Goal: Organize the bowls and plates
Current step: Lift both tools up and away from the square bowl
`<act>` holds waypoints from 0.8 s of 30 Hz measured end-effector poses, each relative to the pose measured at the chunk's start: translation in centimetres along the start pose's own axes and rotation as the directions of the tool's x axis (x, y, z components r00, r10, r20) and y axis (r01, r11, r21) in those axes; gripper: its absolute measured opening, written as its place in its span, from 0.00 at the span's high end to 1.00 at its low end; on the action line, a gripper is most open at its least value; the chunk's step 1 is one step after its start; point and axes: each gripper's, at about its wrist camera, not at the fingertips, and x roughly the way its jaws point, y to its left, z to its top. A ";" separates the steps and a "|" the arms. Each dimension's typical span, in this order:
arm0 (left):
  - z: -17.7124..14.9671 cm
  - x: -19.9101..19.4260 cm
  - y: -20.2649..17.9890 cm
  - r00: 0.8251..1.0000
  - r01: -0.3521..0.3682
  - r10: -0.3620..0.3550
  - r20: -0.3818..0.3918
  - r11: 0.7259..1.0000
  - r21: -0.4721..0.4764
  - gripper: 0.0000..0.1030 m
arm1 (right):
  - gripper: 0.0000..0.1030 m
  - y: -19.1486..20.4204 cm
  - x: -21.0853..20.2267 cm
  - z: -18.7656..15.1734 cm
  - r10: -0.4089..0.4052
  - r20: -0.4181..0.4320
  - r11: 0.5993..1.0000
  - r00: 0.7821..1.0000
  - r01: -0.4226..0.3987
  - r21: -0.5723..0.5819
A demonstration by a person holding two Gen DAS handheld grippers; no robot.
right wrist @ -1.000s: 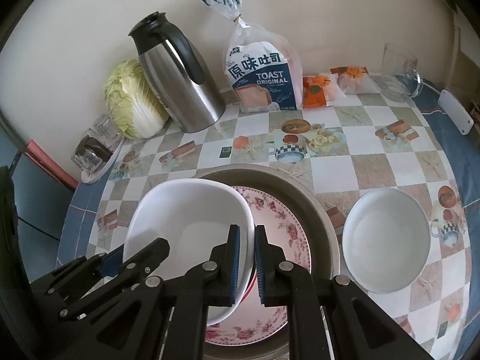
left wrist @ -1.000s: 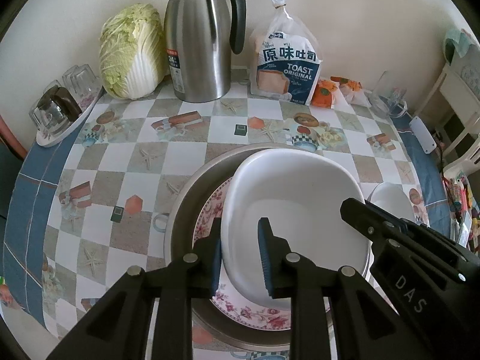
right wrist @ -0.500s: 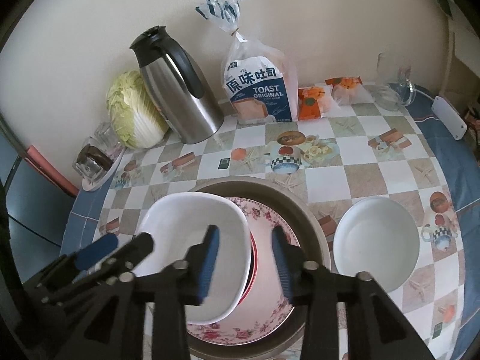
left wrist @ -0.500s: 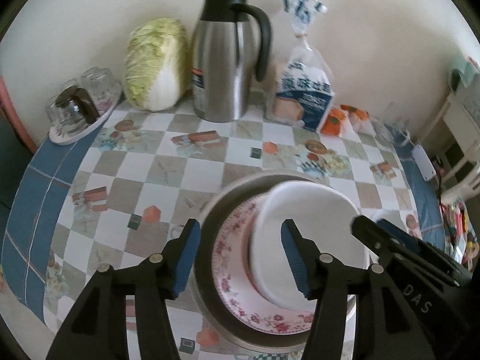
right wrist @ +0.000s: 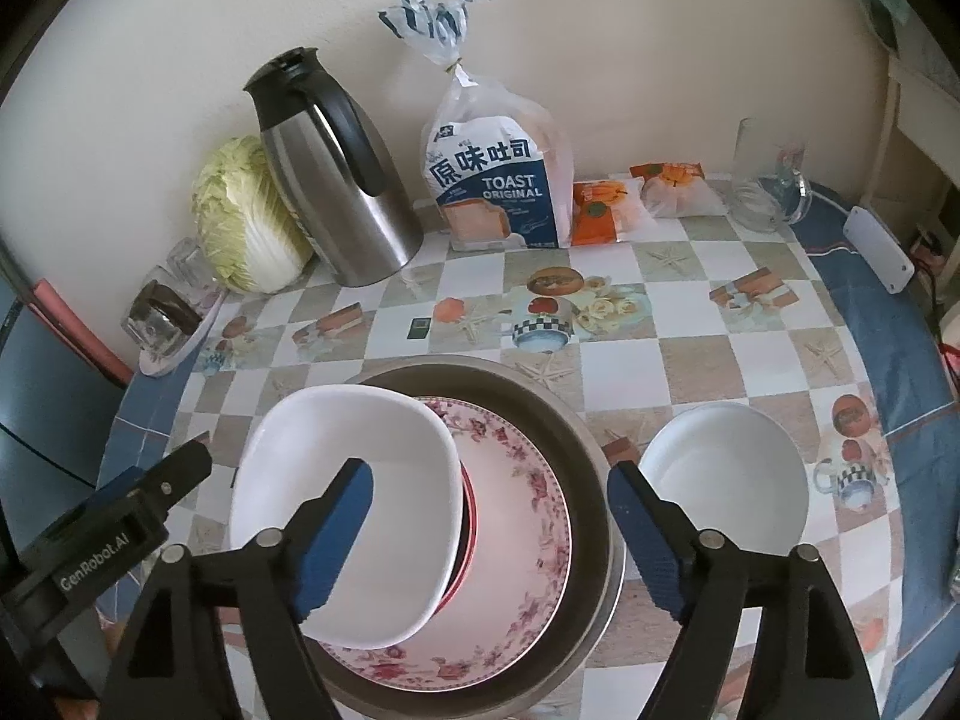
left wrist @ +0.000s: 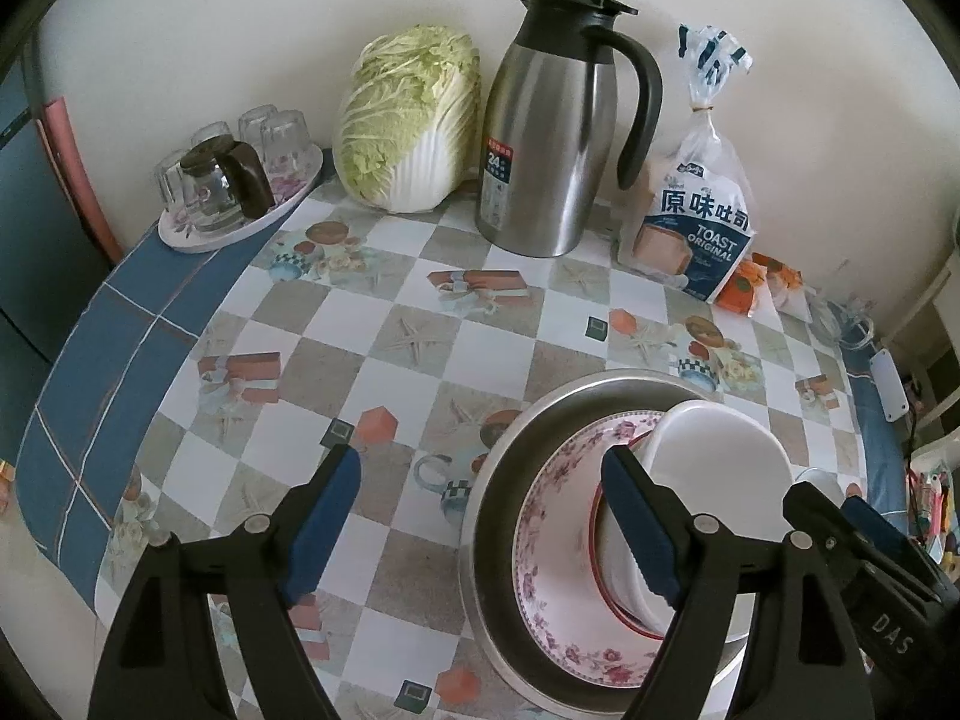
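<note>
A round table (right wrist: 678, 360) stands against a plain cream wall, covered with a glossy oilcloth printed in beige and white checks with a blue border. Near its front edge sits a wide, shallow stainless-steel basin (right wrist: 576, 450) with a dull brushed wall; inside it lies a round white plate with a pink floral rim (right wrist: 534, 516), then a thin red-edged dish (right wrist: 470, 516) of which only a sliver shows, and on top a smooth white square bowl with rounded corners (right wrist: 342, 474). Just beside the basin, on the cloth, rests a round white bowl (right wrist: 726, 492), matte and empty. The left gripper (left wrist: 480, 528) has just been opening; its blue ribbed pads stand wide apart, one over the cloth and one in front of the square bowl, pressing on nothing. The right gripper (right wrist: 489, 540) has likewise just been opening, with its pads spread over the stack and free of it. Along the wall stand a ridged pale-green napa cabbage (left wrist: 408, 120), a brushed-steel thermal jug with a black handle (left wrist: 552, 126), a clear plastic bag of sliced toast (right wrist: 498, 180) and an oval tray of upturned glasses (left wrist: 240, 180).
</note>
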 end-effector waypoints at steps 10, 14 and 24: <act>-0.1 -0.4 -0.4 1.000 -0.006 0.006 0.014 1.000 -0.005 0.15 | 0.00 -0.3 -0.8 0.1 -0.011 0.030 1.000 0.999 0.011 -0.016; -0.1 -1.1 -0.4 0.999 -0.001 0.002 0.041 1.000 -0.027 0.04 | 0.00 -1.1 -1.3 0.2 -0.005 0.042 1.000 0.999 0.005 -0.002; 0.1 -3.5 -2.7 0.991 0.052 -0.050 0.124 0.998 -0.018 0.04 | 0.00 -5.4 -3.4 0.8 -0.043 0.088 0.996 0.995 0.036 0.080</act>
